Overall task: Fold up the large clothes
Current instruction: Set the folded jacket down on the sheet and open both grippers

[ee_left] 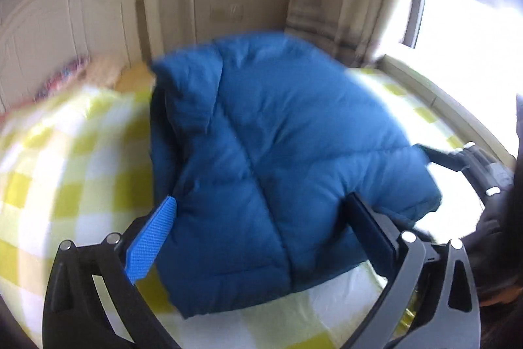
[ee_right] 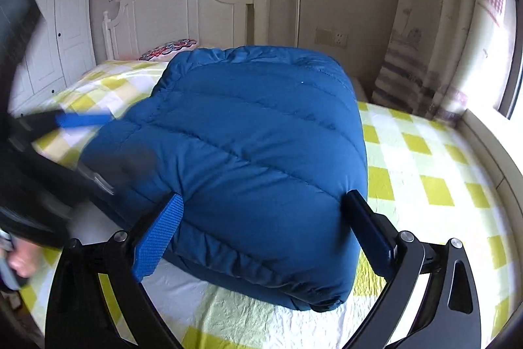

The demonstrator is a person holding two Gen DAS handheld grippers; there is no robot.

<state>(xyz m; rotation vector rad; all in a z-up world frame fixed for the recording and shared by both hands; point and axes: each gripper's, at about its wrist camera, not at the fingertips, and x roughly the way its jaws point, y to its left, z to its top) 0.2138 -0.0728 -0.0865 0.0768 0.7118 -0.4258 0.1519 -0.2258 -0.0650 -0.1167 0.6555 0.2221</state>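
Both sets of jaws stand wide apart, gripping nothing. The left gripper (ee_left: 261,237) hangs over the near corner of the jacket (ee_left: 268,159), its fingers either side of the padded edge; whether they touch the cloth cannot be told through the blur. The right gripper (ee_right: 264,234) frames the jacket's (ee_right: 248,159) near edge in the same way, one finger (ee_right: 160,234) at the left of the bulge and the other at the right.

The jacket lies on the bed (ee_right: 434,182), straight ahead of both grippers, already folded into a thick, squarish bundle. Its quilting seams run slantwise across the top, and in the right wrist view it reaches away toward the headboard (ee_right: 183,12). Each gripper shows at the margin of the other's view, at opposite sides of the bundle, so neither is clearly nearer.

The folding looks nearly done. Any last fold or press would probably run away from the jaws along that line, with both grippers working the near edge together.

No container is in view. A patterned pillow (ee_right: 170,49) lies by the headboard.
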